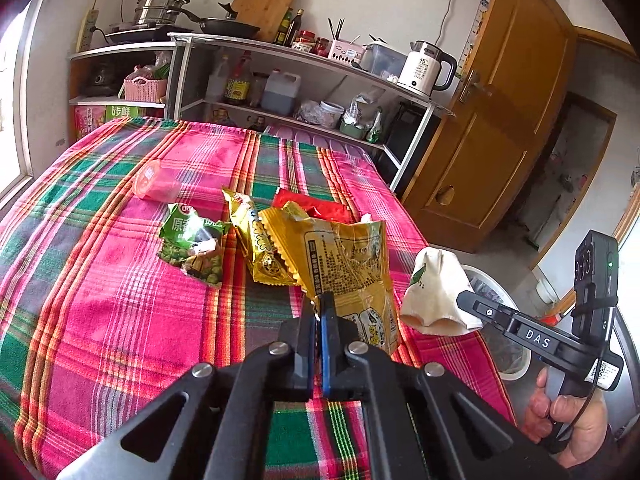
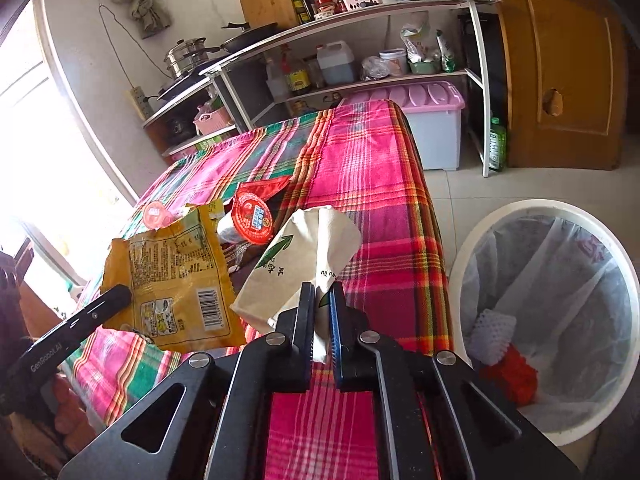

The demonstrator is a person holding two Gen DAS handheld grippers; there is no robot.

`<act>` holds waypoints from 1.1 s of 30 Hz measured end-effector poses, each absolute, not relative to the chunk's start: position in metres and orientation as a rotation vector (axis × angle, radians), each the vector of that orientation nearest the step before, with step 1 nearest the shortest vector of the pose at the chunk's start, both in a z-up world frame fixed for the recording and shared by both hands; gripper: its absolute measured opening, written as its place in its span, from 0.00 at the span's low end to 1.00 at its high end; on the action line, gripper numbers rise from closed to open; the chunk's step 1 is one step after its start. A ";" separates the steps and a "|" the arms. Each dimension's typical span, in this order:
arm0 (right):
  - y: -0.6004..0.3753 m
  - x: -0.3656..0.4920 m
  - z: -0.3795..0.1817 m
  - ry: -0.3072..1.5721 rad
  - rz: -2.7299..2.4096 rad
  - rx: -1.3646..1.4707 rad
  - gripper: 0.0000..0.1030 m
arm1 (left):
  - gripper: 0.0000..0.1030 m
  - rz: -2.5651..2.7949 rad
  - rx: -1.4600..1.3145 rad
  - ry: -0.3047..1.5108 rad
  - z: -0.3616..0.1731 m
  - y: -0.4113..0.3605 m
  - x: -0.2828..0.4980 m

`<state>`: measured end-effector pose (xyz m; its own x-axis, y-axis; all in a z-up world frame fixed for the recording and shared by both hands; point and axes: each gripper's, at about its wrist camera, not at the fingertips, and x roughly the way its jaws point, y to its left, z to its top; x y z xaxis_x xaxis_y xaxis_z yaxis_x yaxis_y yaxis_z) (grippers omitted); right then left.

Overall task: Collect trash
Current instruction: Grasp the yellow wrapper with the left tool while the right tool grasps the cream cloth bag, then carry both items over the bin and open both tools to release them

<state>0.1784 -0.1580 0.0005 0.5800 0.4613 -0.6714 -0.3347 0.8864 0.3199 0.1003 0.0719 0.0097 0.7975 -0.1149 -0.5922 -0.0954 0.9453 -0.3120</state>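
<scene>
My left hand-held gripper (image 1: pixel 322 300) is clamped on the lower corner of a yellow bag (image 1: pixel 348 264), which hangs just above the bench (image 1: pixel 100 280) with its plaid cloth. My right hand-held gripper (image 2: pixel 320 294) pinches a crumpled beige paper bag (image 2: pixel 304 256), held over the bench edge nearest the bin (image 2: pixel 552 304). The bin stands on the floor just beside the bench, lined with a clear bag, with red and white scraps inside. More trash lies on the bench beyond the yellow bag: a green snack packet (image 1: pixel 194 242), a gold wrapper (image 1: pixel 260 240), a red wrapper (image 1: pixel 316 206), a pink cup (image 1: pixel 154 182) on its side and a red-lidded cup (image 2: pixel 250 218). My right hand (image 1: pixel 568 420) grips its handle beside the bench.
</scene>
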 end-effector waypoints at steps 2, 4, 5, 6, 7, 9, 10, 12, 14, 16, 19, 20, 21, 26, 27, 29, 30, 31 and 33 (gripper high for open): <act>-0.163 0.173 0.004 0.818 0.468 0.171 0.07 | 0.01 -0.017 -0.330 0.641 0.014 0.070 0.097; -0.167 0.168 0.007 0.808 0.465 0.176 0.07 | 0.01 -0.022 -0.320 0.631 0.018 0.067 0.094; -0.169 0.166 0.008 0.804 0.464 0.182 0.07 | 0.01 -0.026 -0.315 0.626 0.020 0.066 0.094; -0.172 0.164 0.010 0.801 0.463 0.188 0.07 | 0.01 -0.029 -0.312 0.622 0.022 0.064 0.093; -0.174 0.162 0.010 0.798 0.459 0.192 0.07 | 0.01 -0.032 -0.309 0.618 0.024 0.063 0.092; -0.180 0.158 0.011 0.794 0.455 0.202 0.07 | 0.01 -0.040 -0.301 0.606 0.029 0.059 0.089; -0.183 0.156 0.012 0.791 0.452 0.207 0.07 | 0.01 -0.044 -0.297 0.602 0.031 0.058 0.089; -0.188 0.153 0.013 0.786 0.446 0.213 0.07 | 0.01 -0.053 -0.289 0.595 0.035 0.054 0.089; -0.193 0.151 0.015 0.782 0.439 0.220 0.07 | 0.01 -0.061 -0.280 0.589 0.037 0.051 0.088; -0.198 0.149 0.017 0.775 0.432 0.225 0.07 | 0.01 -0.073 -0.275 0.585 0.041 0.046 0.090; -0.206 0.145 0.020 0.764 0.421 0.233 0.07 | 0.01 -0.092 -0.264 0.573 0.048 0.038 0.091; -0.209 0.144 0.020 0.761 0.418 0.236 0.07 | 0.01 -0.100 -0.262 0.569 0.051 0.036 0.093; -0.212 0.144 0.021 0.759 0.413 0.239 0.07 | 0.01 -0.107 -0.259 0.565 0.053 0.033 0.094; -0.225 0.139 0.023 0.749 0.389 0.251 0.07 | 0.01 -0.141 -0.252 0.557 0.059 0.021 0.102; -0.228 0.139 0.023 0.747 0.382 0.254 0.07 | 0.01 -0.149 -0.250 0.557 0.060 0.018 0.104; -0.235 0.139 0.023 0.745 0.370 0.262 0.07 | 0.01 -0.169 -0.251 0.559 0.061 0.012 0.108; -0.238 0.138 0.023 0.744 0.365 0.265 0.07 | 0.01 -0.178 -0.251 0.560 0.061 0.009 0.110; -0.242 0.138 0.023 0.742 0.358 0.268 0.07 | 0.01 -0.186 -0.249 0.562 0.061 0.005 0.113; -0.249 0.137 0.023 0.739 0.342 0.275 0.07 | 0.01 -0.205 -0.247 0.566 0.061 -0.002 0.118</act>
